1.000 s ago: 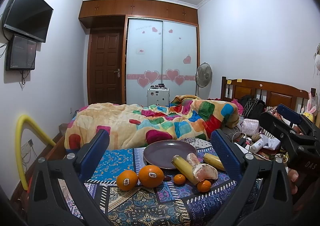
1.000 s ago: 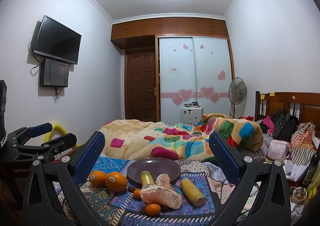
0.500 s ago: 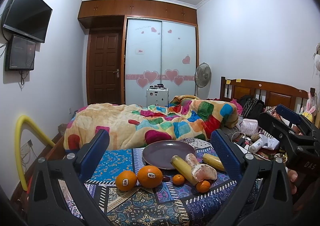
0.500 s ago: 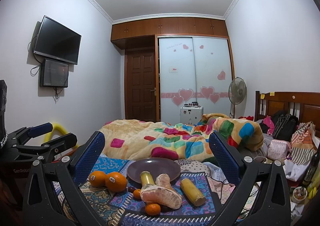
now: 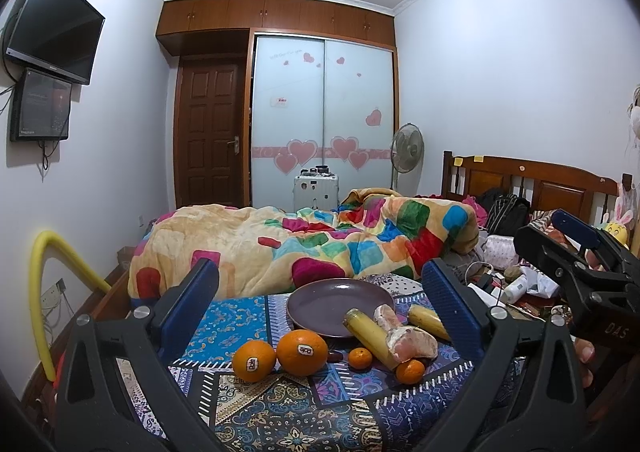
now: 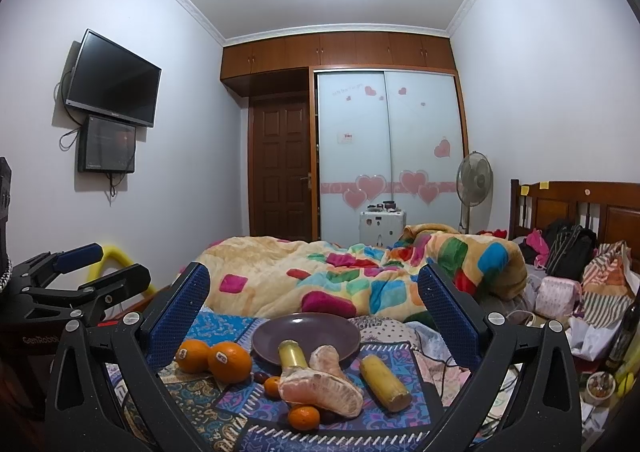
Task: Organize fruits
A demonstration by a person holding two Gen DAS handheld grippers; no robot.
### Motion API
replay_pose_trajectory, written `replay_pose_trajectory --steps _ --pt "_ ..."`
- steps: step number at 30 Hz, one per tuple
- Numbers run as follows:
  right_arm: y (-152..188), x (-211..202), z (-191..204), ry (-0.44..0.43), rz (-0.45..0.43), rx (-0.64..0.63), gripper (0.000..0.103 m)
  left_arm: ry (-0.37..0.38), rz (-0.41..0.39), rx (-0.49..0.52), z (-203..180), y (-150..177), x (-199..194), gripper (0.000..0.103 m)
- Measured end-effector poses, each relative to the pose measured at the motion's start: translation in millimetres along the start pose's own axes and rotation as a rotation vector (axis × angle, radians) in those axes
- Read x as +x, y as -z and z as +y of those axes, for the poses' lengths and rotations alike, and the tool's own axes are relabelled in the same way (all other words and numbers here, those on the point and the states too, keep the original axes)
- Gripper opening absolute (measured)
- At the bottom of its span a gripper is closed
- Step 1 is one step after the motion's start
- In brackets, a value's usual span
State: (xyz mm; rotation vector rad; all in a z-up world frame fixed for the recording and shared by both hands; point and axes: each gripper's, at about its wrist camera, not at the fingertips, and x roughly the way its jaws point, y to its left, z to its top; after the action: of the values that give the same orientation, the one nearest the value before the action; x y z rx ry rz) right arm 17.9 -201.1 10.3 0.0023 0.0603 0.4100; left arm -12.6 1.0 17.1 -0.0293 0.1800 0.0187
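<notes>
A dark purple plate (image 5: 340, 302) (image 6: 306, 336) sits empty on a patterned cloth (image 5: 280, 400). In front of it lie two stickered oranges (image 5: 302, 352) (image 6: 230, 361), two small mandarins (image 5: 360, 358) (image 6: 304, 417), two yellow stick pieces (image 5: 366, 334) (image 6: 384, 377) and a peeled pomelo piece (image 5: 410, 342) (image 6: 320, 392). My left gripper (image 5: 320, 282) is open and empty, held back from the fruit. My right gripper (image 6: 314, 284) is open and empty too, and shows at the right edge of the left wrist view (image 5: 576, 264).
A bed with a colourful quilt (image 5: 300, 240) lies right behind the cloth. Clutter of bags and bottles (image 6: 580, 292) fills the right side. A yellow foam tube (image 5: 44, 292) stands at the left wall. The left gripper's body shows at the left of the right wrist view (image 6: 60, 284).
The left wrist view has shifted very slightly, with the fruit a touch lower left. The right gripper has not moved. Both stay open and empty.
</notes>
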Motion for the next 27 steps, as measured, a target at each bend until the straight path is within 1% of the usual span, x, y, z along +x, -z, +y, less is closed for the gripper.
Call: replay_pose_trajectory --steps 4,8,11,18,21,22,25,27 --pt "6 9 -4 0.025 0.023 -0.013 0.103 0.011 0.04 -0.002 8 4 17 0.103" --pt "16 27 -15 0.055 0.079 -0.046 0.103 -0.016 0.102 0.01 21 8 42 0.103" --pt "28 46 -28 0.078 0.148 -0.067 0.103 -0.019 0.184 -0.011 40 15 69 0.103" --pt "60 90 -65 0.082 0.344 -0.093 0.103 -0.043 0.356 -0.045 79 44 123 0.103" --pt "74 104 -78 0.067 0.428 -0.069 0.103 -0.047 0.421 -0.06 92 58 140 0.099" --pt "78 108 -81 0.065 0.446 -0.066 0.103 -0.052 0.443 -0.057 96 63 144 0.095" --pt "87 120 -86 0.064 0.497 -0.067 0.103 -0.054 0.506 -0.038 101 77 156 0.089" --pt "92 128 -88 0.058 0.533 -0.071 0.097 -0.041 0.548 -0.032 102 87 161 0.084"
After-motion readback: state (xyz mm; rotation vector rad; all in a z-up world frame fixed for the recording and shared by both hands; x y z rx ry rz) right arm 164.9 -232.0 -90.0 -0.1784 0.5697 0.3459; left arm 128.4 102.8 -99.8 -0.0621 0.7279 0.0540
